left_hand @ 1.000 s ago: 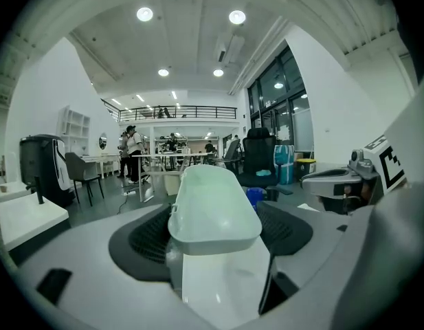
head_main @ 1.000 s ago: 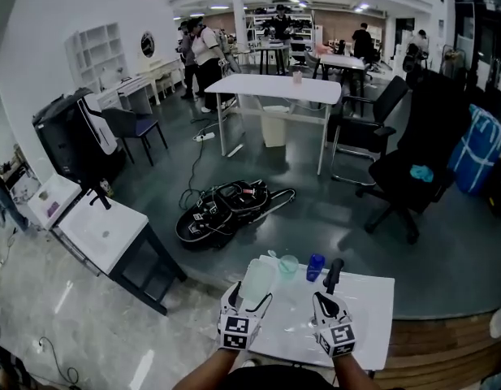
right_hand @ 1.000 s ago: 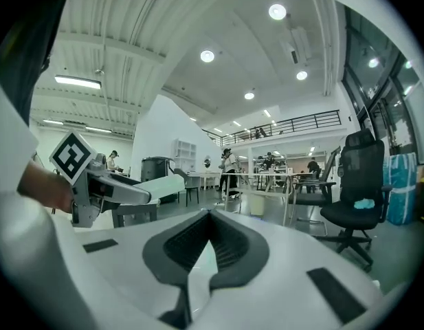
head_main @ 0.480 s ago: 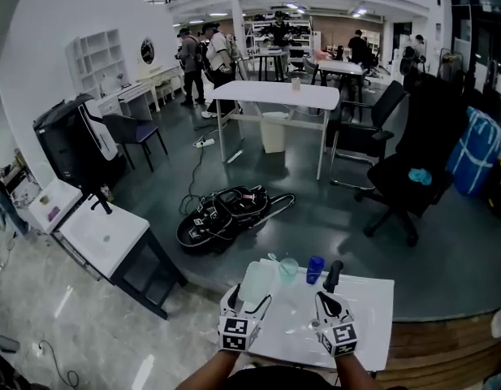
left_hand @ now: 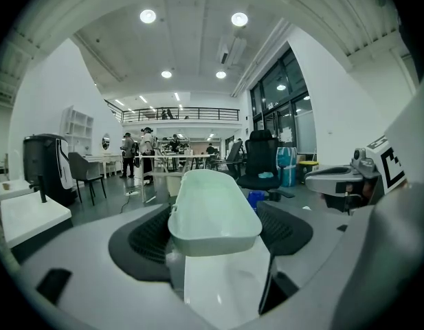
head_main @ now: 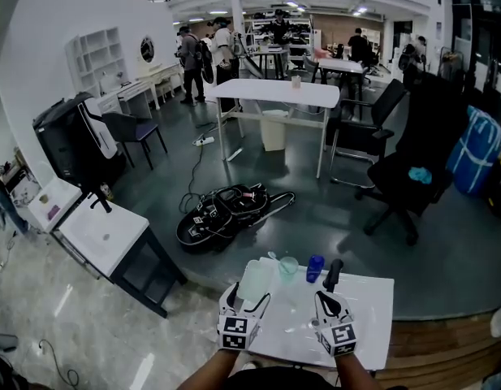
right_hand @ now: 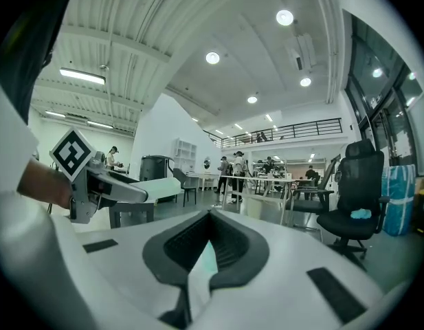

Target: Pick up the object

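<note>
A pale mint oblong tub [head_main: 256, 280] lies between the wide-set jaws of my left gripper [head_main: 248, 297], over the far left of the white table [head_main: 372, 299]. In the left gripper view the tub [left_hand: 213, 212] fills the gap of the left gripper [left_hand: 215, 220]. Both black pads [left_hand: 146, 239] lie against its sides, and the table shows beneath it. My right gripper [head_main: 330, 301] hovers beside it with its jaws together. The right gripper [right_hand: 210, 215] has its pads closed, with nothing between them. From there the tub [right_hand: 157, 184] shows at the left.
A pale green cup [head_main: 288, 266], a blue cup [head_main: 315, 266] and a black upright object [head_main: 334, 273] stand along the table's far edge. Beyond the table are a black bag [head_main: 222, 210] on the floor, an office chair [head_main: 404, 177] and a small white side table [head_main: 104, 234].
Both grippers and the tub stay where they were. Only the people by the far white table have walked a little to the right.
</note>
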The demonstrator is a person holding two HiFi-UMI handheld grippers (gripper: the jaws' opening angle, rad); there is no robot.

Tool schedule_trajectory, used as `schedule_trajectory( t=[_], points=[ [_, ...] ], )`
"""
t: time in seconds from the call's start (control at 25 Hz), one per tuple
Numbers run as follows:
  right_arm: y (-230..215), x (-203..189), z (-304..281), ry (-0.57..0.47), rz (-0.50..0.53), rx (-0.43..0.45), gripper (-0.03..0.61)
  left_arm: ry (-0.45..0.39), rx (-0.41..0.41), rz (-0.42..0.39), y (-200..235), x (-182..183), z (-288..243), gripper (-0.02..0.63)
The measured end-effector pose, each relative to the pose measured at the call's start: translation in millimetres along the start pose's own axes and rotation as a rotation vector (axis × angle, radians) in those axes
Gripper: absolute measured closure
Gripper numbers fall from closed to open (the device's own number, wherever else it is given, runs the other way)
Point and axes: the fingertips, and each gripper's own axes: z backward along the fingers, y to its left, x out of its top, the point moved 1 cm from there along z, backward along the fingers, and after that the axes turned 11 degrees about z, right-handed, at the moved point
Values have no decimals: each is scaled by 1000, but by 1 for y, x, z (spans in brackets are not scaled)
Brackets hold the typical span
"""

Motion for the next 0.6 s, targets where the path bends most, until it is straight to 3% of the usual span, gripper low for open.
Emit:
schedule_trajectory(
  t=[0.36,0.6],
  points=[
    [-1,-5,-2,17,10,-3,561,12,13,18,5,-5,0,210],
    [-3,-2,-4,18,16,-2,561,4,6,-19,2,-9,-5,210]
  ],
)
